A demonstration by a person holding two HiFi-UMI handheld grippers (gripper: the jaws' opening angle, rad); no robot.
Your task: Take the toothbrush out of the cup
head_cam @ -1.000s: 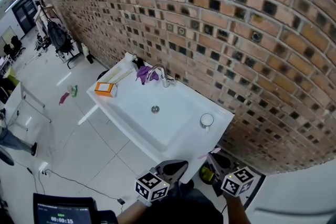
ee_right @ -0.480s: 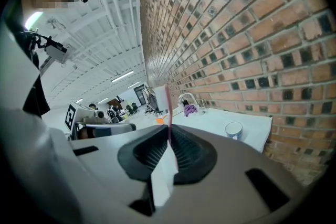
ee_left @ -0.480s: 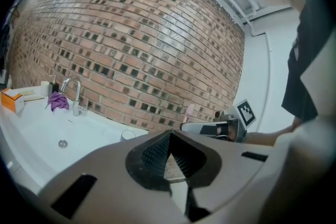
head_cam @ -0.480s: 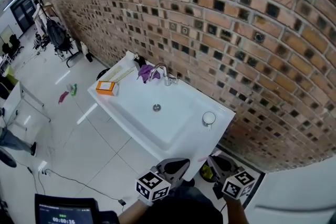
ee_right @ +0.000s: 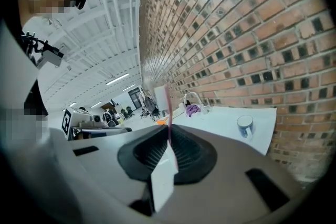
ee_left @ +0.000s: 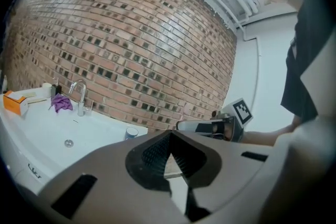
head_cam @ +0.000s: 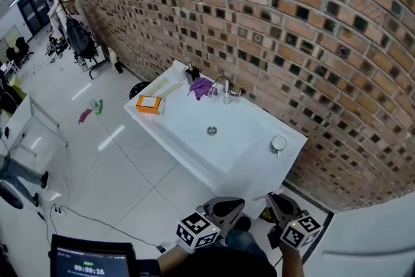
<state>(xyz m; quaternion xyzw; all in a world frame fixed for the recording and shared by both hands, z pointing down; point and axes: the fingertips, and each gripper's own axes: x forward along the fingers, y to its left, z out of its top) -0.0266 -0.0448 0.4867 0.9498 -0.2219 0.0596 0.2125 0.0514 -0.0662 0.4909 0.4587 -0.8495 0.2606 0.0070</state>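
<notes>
A white and blue cup (head_cam: 278,144) stands on the right rim of the white sink (head_cam: 194,139), well away from both grippers; it also shows as the cup (ee_left: 131,134) and the cup (ee_right: 244,126). My right gripper (head_cam: 275,199) is low at the frame's bottom, shut on a pink and white toothbrush (ee_right: 167,113) that sticks up between the jaws of the right gripper (ee_right: 170,152). A pink bit of the toothbrush (head_cam: 260,196) pokes out to its left. My left gripper (head_cam: 227,205) sits beside it, and the left gripper (ee_left: 169,147) is shut with nothing in it.
An orange box (head_cam: 150,103), a purple cloth (head_cam: 201,86), a dark bottle (head_cam: 190,72) and a faucet (head_cam: 224,89) sit at the sink's far side against the brick wall (head_cam: 292,23). A screen (head_cam: 91,263) is at bottom left. White floor lies left of the sink.
The head view has swung, so the sink sits further right in the frame. Both grippers stay low by the sink's near corner, the right one still holding the toothbrush.
</notes>
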